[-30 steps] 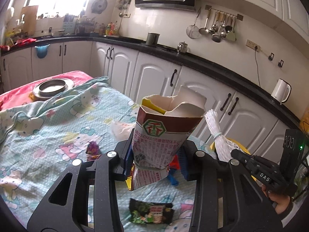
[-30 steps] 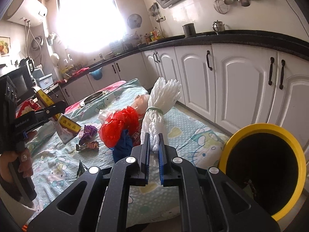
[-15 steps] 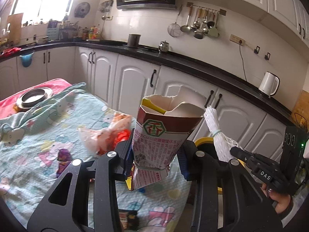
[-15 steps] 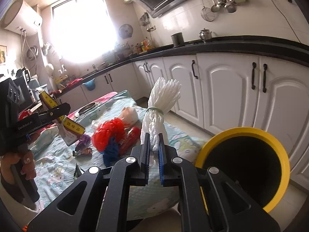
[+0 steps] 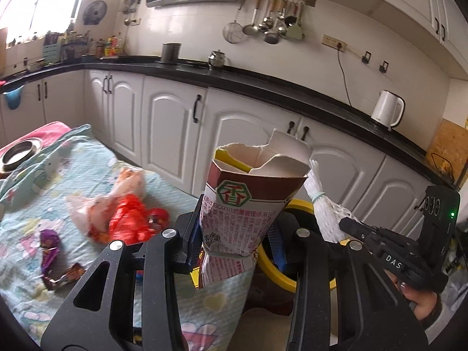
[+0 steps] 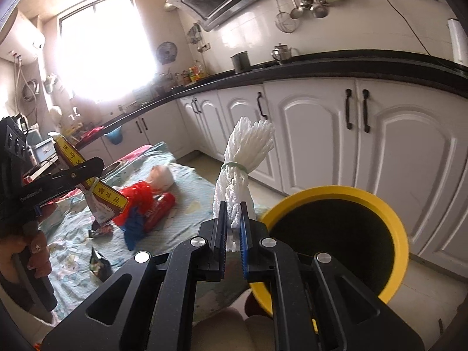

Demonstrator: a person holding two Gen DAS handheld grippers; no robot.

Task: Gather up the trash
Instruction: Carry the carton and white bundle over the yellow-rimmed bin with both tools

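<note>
Mid-task, both hands loaded, nothing dropped yet. Left claw (image 5: 234, 242) is partly closed, clamped on a torn paperboard seasoning carton (image 5: 248, 204): brown band, green logo, printed white sides, ragged open top, crushed where the pads squeeze it. Right claw (image 6: 232, 234) is pinched nearly closed on a white foam-net bundle (image 6: 242, 169): soft mesh sleeve, cinched by a green band, fanned out above it.

Both items are held in the air near the yellow-rimmed bin (image 6: 380, 204). Round, black inside, sitting on the floor beside the bed; bundle is just short of the rim, carton just over its near edge in the left view. Judged next step: carry over the opening and release.

Still left on the bed (image 5: 29, 219), cartoon-print sheet:
- crumpled red plastic bag (image 5: 128, 219) with a pale translucent bag (image 5: 128, 181), thin film
- purple foil wrapper (image 5: 48, 239)
- dark snack packet (image 6: 101, 266)
- blue scrap (image 6: 134, 231)

So a fair part of the clearing remains.
</note>
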